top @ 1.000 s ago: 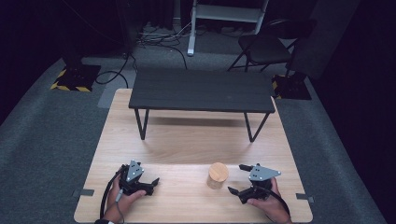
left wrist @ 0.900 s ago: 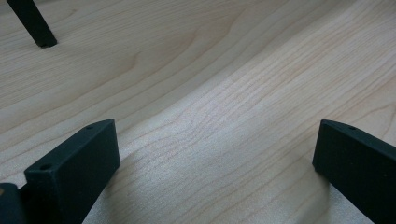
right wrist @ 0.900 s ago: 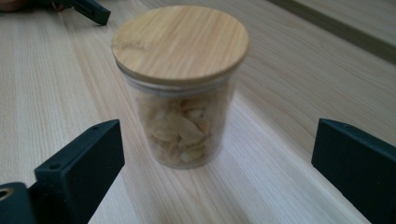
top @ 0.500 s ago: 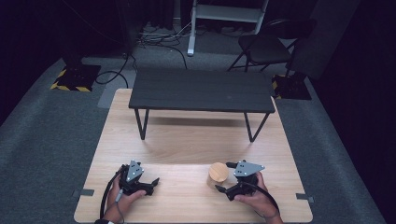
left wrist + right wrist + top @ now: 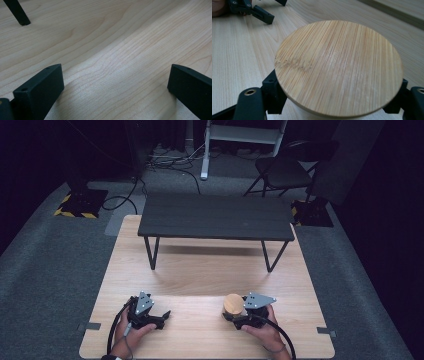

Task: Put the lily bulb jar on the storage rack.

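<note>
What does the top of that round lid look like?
The lid is light tan bamboo with fine straight stripes running across it. The right gripper view shows it best.

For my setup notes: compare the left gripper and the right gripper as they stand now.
The left gripper has its jaws spread wide over bare wooden table; the right gripper has its jaws on either side of the round bamboo-lidded container. The left points toward the table's middle from the left, the right from the right. Both are hand-held, low on the table's near edge.

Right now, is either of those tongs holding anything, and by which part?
The right tongs sit around the white jar just under its bamboo lid; a firm grip cannot be told. The left tongs hold nothing.
</note>
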Tool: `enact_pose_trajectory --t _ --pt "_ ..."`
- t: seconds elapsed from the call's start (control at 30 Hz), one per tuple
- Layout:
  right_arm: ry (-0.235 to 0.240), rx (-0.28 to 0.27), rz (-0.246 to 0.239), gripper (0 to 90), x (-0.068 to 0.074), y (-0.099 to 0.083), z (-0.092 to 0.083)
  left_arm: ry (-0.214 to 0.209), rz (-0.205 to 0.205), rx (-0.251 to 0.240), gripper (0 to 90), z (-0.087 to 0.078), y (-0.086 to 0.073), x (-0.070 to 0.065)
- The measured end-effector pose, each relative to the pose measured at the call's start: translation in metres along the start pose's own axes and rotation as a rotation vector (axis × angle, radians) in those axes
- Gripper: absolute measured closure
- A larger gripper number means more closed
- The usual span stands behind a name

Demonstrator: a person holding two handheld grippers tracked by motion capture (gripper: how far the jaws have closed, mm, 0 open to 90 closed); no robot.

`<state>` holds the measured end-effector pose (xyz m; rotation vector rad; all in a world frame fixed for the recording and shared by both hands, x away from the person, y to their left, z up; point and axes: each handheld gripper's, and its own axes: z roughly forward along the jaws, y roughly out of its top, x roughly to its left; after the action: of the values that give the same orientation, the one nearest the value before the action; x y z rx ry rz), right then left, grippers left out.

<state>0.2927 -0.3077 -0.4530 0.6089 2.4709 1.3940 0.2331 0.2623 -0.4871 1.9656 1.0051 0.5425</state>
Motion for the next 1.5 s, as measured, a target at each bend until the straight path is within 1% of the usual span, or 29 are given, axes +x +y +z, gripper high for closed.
enact_pose_trajectory --t 0.17,0.33,0.47,0.57,0.6,0.63,0.7,0.77,0.9,1.0,1.1,1.2,1.3,1.37,1.5 --pt "-0.007 0.000 -0.003 24.9 0.003 0.000 0.000 0.000 0.000 0.000 0.5 0.000 0.000 0.000" --pt "-0.009 0.004 0.011 25.0 0.003 0.002 0.000 0.000 0.001 0.000 0.5 0.000 0.000 0.000" --pt "-0.006 0.007 0.021 25.0 0.000 0.010 -0.007 0.000 0.000 0.000 0.5 0.000 0.000 0.000" --pt "-0.045 0.017 0.030 25.0 0.003 0.022 -0.013 0.000 0.001 0.000 0.5 0.000 0.000 0.000" --pt "-0.047 0.010 0.042 25.1 0.001 0.024 -0.016 0.000 0.000 0.000 0.5 0.000 0.000 0.000" --pt "-0.047 0.010 0.042 25.1 0.001 0.024 -0.016 0.000 0.000 0.000 0.5 0.000 0.000 0.000" --pt "-0.052 -0.007 0.065 25.0 -0.002 0.031 -0.023 0.000 0.001 0.000 0.5 0.000 0.000 0.000" --pt "-0.039 -0.009 0.081 25.1 -0.007 0.040 -0.029 0.000 0.001 0.000 0.5 0.000 0.000 0.000" --pt "-0.066 0.004 0.078 25.1 -0.008 0.067 -0.037 0.000 0.001 0.000 0.5 0.000 0.000 0.000" --pt "-0.101 0.017 0.050 25.1 -0.005 0.088 -0.042 0.000 0.000 0.000 0.5 0.000 0.000 0.000" --pt "-0.112 0.020 0.039 25.0 -0.009 0.110 -0.048 0.000 0.001 0.000 0.5 0.000 0.000 0.000" --pt "-0.104 -0.001 0.049 25.1 -0.016 0.124 -0.054 0.000 0.000 0.000 0.5 0.000 0.000 0.000" --pt "-0.121 0.000 0.041 25.1 -0.018 0.142 -0.057 0.000 0.001 0.000 0.5 0.000 0.000 0.000" --pt "-0.115 -0.004 0.043 25.1 -0.022 0.152 -0.060 0.000 0.001 0.000 0.5 0.000 0.000 0.000" --pt "-0.121 -0.004 0.047 25.1 -0.031 0.173 -0.064 0.000 0.001 0.000 0.5 0.000 0.000 0.000"
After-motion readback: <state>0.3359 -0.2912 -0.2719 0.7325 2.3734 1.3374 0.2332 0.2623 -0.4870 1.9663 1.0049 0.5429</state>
